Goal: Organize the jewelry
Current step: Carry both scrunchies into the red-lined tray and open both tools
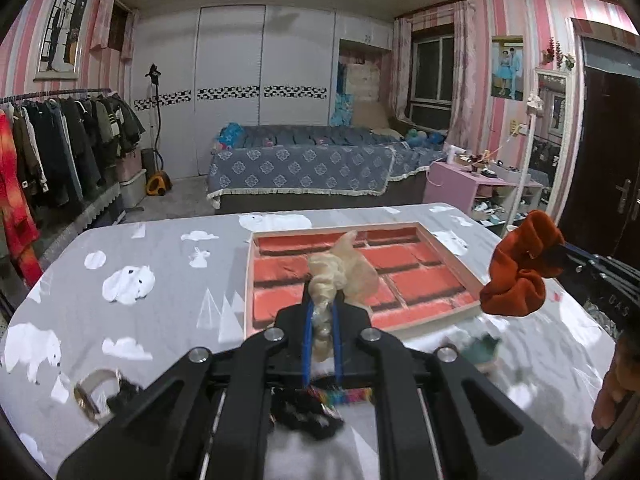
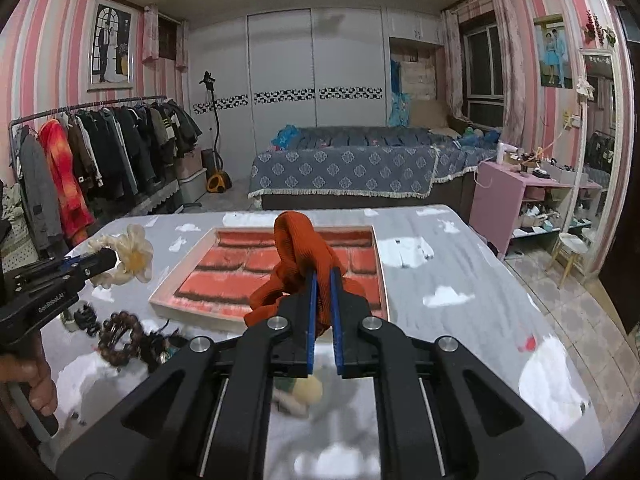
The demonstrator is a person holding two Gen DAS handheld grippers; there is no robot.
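My left gripper (image 1: 322, 300) is shut on a cream flower scrunchie (image 1: 342, 270), held above the table in front of the tray. That scrunchie (image 2: 128, 256) and the left gripper (image 2: 110, 260) also show at the left of the right wrist view. My right gripper (image 2: 323, 276) is shut on an orange scrunchie (image 2: 294, 248), lifted before the tray; the same orange scrunchie (image 1: 520, 268) hangs at the right of the left wrist view. The jewelry tray (image 1: 404, 258) has a pale frame and red velvet compartments, which look bare.
On the grey printed tablecloth (image 1: 160, 264) lie a gold bangle (image 1: 94, 396), a black hair tie (image 1: 304, 416), a multicoloured band (image 1: 348, 396), a brown bead bracelet (image 2: 120, 336), and a green-and-cream piece (image 2: 300, 392). A hand (image 2: 28, 376) holds the left tool.
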